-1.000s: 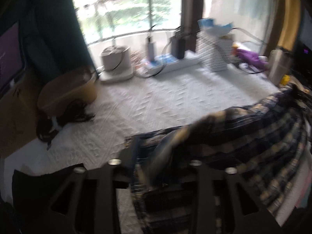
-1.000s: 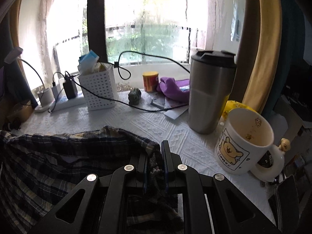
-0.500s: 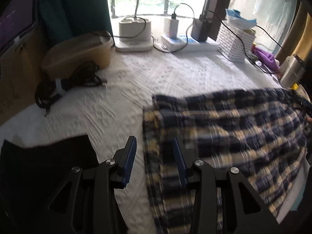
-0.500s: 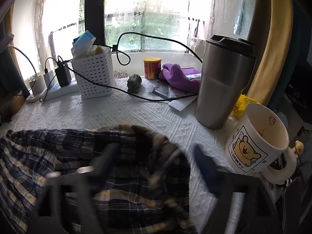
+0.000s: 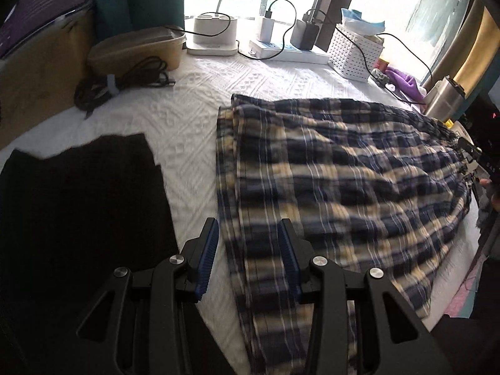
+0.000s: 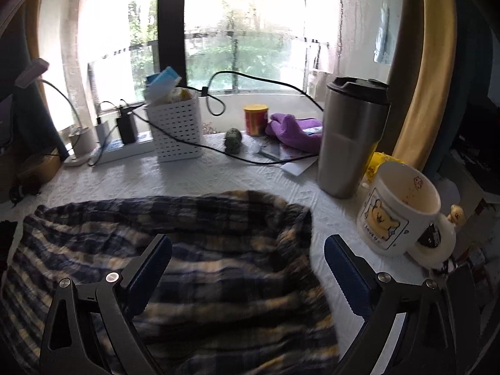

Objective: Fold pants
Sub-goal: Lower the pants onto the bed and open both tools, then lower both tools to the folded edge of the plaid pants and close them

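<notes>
The blue-and-yellow plaid pants (image 5: 343, 168) lie folded and spread flat on the white textured table cover (image 5: 193, 118). My left gripper (image 5: 248, 223) hovers over their near left edge. It is open, its blue pads (image 5: 207, 250) apart, and the cloth lies under the gap unpinched. In the right wrist view the pants (image 6: 203, 250) bunch slightly at their right end. My right gripper (image 6: 247, 240) stands wide open above that end and holds nothing.
A black cloth (image 5: 78, 203) lies left of the pants. A steel tumbler (image 6: 353, 137) and a bear mug (image 6: 403, 206) stand close to the pants' right end. Along the window are a white basket (image 6: 175, 128), power strip (image 5: 287, 53), cables, purple cloth (image 6: 293, 131) and a tan case (image 5: 134, 50).
The right gripper, shut on the pants' edge a second ago, has opened wide and let go. The pants came down off the left gripper and lie flat; the left gripper drew back to their near edge.
</notes>
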The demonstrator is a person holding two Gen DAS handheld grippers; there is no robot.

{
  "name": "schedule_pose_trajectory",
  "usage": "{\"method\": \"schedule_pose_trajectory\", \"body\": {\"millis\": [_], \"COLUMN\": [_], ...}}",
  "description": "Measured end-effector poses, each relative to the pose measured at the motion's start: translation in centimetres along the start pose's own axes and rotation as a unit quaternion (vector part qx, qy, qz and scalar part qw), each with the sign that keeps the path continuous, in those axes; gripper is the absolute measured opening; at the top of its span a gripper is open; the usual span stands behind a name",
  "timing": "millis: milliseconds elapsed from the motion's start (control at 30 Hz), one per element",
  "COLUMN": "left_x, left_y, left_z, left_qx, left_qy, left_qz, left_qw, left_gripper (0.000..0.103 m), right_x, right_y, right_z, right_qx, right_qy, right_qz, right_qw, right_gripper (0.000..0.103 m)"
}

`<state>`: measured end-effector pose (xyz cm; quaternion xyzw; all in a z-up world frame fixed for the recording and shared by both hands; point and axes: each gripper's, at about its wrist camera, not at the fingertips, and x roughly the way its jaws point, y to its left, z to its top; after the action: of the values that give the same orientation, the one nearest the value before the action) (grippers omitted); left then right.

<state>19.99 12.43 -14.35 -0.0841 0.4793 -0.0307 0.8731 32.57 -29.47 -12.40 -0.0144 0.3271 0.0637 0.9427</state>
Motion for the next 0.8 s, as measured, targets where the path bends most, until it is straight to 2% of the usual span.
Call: {"method": "schedule_pose_trajectory", "body": {"millis": [300,433,633,800], "left_x": [-1.8,-2.4,-3.0,-3.7], "left_y": [-1.0,-1.2,-1.5,-2.3], "left_z": [-3.7,-5.3,-7.3,-8.5], "left_qx": [0.007,0.007,0.012,0.031], "left_qy": [-0.008,-0.013,-0.02,-0.051], "left_qz": [-0.005,-0.014,-0.004,0.001], "left_qw": [0.9999,0.9998,0.9997,0.9982], "left_gripper": [0.039,0.039,0.039,0.039], "right_x": [-2.6,-4.5,-6.5,-7.1], "right_y": [9.8,13.8,17.7,19.8], "right_z": [-5.6,-7.9,-10.8,-12.0], "right_qx": [-0.077,-0.11,-0.13,-0.145], "right_qy": [0.042,0.05,0.063,0.064], "right_qz": [0.092,0.104,0.168,0.18], "right_qw": [0.992,0.987,0.975,0.971], "right_gripper": [0.099,0.099,0.099,0.099]}}
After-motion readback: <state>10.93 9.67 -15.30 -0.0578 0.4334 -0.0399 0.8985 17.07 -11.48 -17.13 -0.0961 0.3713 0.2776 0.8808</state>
